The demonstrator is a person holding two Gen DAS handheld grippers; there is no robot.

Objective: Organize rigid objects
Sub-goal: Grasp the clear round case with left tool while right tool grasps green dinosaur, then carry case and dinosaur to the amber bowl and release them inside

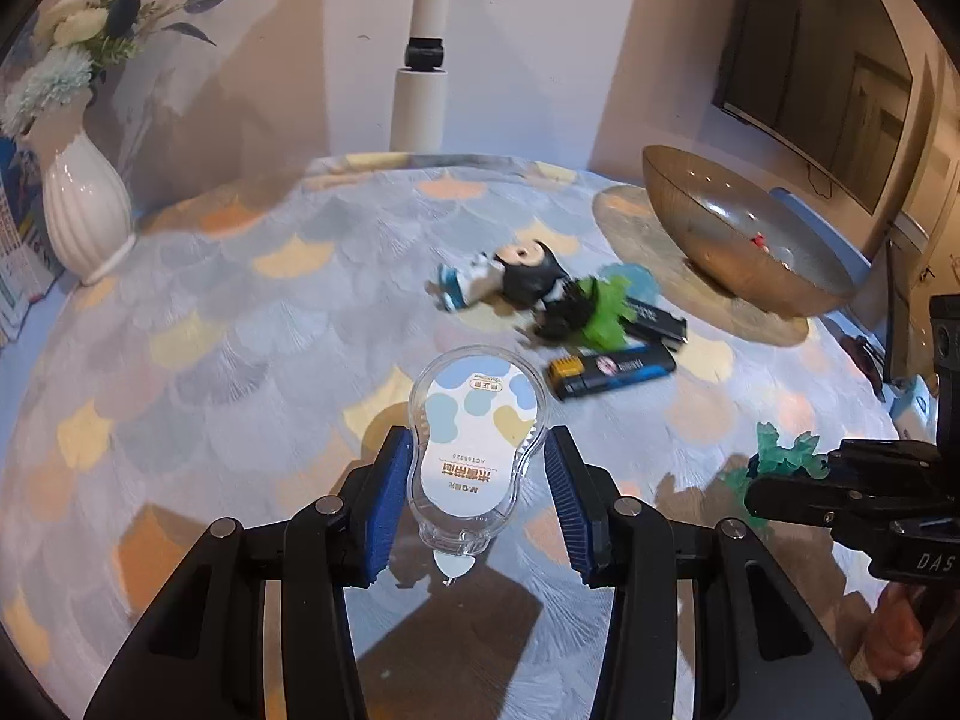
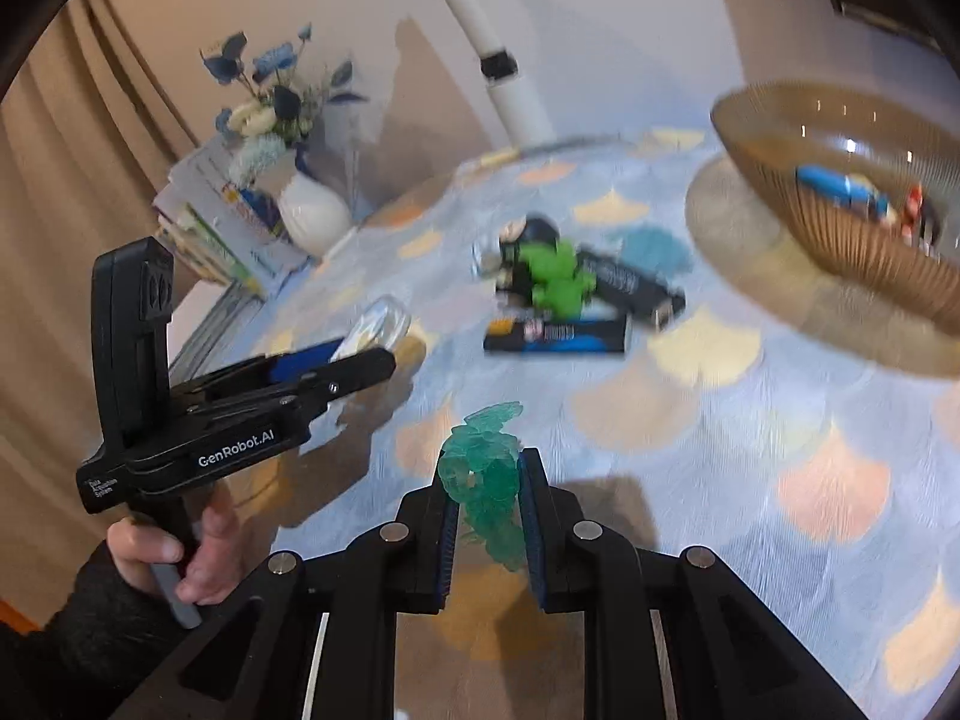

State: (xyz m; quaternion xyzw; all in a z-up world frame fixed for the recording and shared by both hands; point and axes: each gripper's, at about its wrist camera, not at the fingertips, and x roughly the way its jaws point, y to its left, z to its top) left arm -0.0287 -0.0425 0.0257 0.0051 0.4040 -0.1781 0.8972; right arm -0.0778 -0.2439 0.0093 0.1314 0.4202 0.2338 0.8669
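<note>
Left gripper (image 1: 477, 495) pinching clear correction-tape case (image 1: 474, 444) between blue pads, right gripper (image 2: 489, 525) clamped on teal translucent toy (image 2: 483, 474), lighter (image 1: 612, 369), figurine (image 1: 510, 276), green toy (image 2: 555, 276) ahead of both, bowl (image 2: 852, 228) front-right on tablecloth (image 1: 240, 312).

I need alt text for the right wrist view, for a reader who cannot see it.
The right tongs hold a translucent teal figurine above a table with a scale-patterned cloth. Beyond lie a blue lighter and a green toy, with a ribbed bowl at right. At left, the left tongs carry a clear case.
</note>
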